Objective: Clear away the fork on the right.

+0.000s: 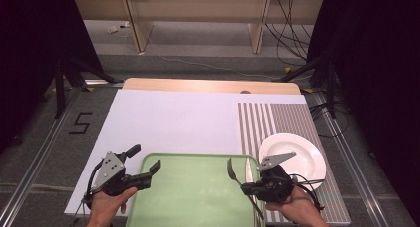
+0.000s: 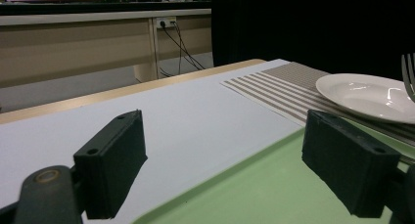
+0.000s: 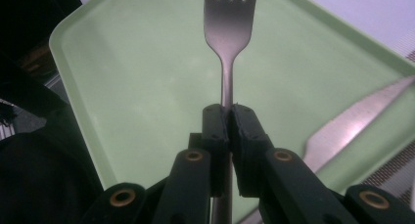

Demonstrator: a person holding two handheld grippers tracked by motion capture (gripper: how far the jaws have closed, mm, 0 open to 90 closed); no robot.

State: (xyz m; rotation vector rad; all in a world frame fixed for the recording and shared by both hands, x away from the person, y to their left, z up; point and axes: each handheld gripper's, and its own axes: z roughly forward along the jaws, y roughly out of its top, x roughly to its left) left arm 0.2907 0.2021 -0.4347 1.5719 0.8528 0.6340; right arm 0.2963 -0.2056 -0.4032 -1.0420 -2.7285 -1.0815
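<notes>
A metal fork (image 3: 227,33) sticks out from between the black jaws of my right gripper (image 3: 229,117), which is shut on its handle. In the high view this gripper (image 1: 246,188) holds the fork (image 1: 232,168) over the right part of the green tray (image 1: 193,197), tines pointing away from me. A table knife (image 3: 352,126) lies along the tray's right rim. My left gripper (image 1: 144,158) hovers at the tray's left rim, open, with nothing between its pads (image 2: 112,160).
A white plate (image 1: 292,155) sits on a striped placemat (image 1: 270,118) to the right of the tray. A white sheet (image 1: 173,123) covers the table beyond the tray. Cables and table legs lie on the floor past the far edge.
</notes>
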